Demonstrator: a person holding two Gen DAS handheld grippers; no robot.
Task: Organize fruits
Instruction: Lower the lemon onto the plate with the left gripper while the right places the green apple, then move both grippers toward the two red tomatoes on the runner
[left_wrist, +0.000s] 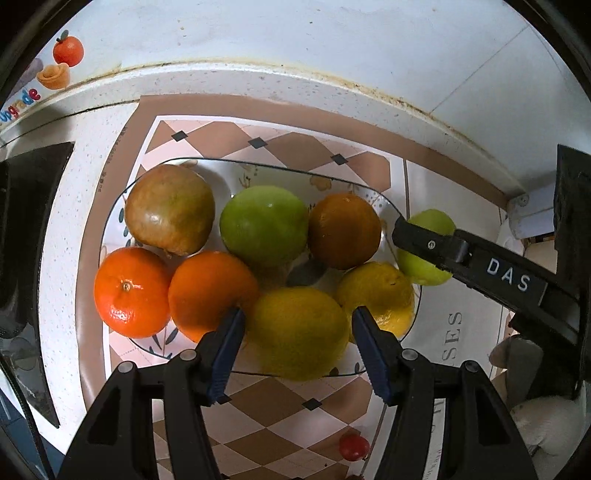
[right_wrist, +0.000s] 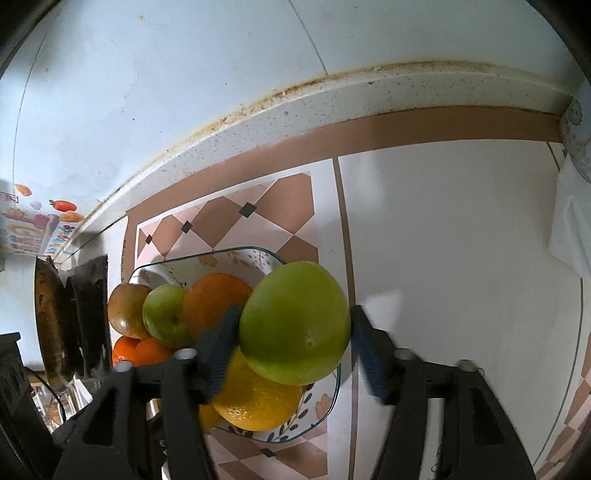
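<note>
Close to finished, judging by the plate (left_wrist: 258, 164). Already lying on it: a brownish-green fruit (left_wrist: 170, 210), a second green apple (left_wrist: 264, 225), a dark orange (left_wrist: 343, 230), a mandarin (left_wrist: 131, 291), another orange (left_wrist: 212, 295) and a lemon (left_wrist: 375, 295), all packed touching one another.

Two more arriving. Right gripper (right_wrist: 294, 308) spread to either side of the green apple (right_wrist: 295, 325), pads apparently not squeezing it. Apple right at the plate's right-hand edge, sitting against the lemon and seemingly let go there, though hard to say whether fully settled inside the rim. Left gripper (left_wrist: 297, 321) pointing straight down and pinching the yellow fruit (left_wrist: 299, 332), pads tight on both sides. Fruit held over the plate's near edge, beside the orange and the lemon, probably not yet set down.

Left to do, by this reading: lower and release the yellow fruit, pull both grippers clear, and perhaps collect the small red tomato (left_wrist: 354, 446), lying alone on the checked mat (left_wrist: 277, 406) well apart from the plate. Little free room left on the plate, so some risk of the edge fruits rolling off onto the surface (left_wrist: 92, 155).
</note>
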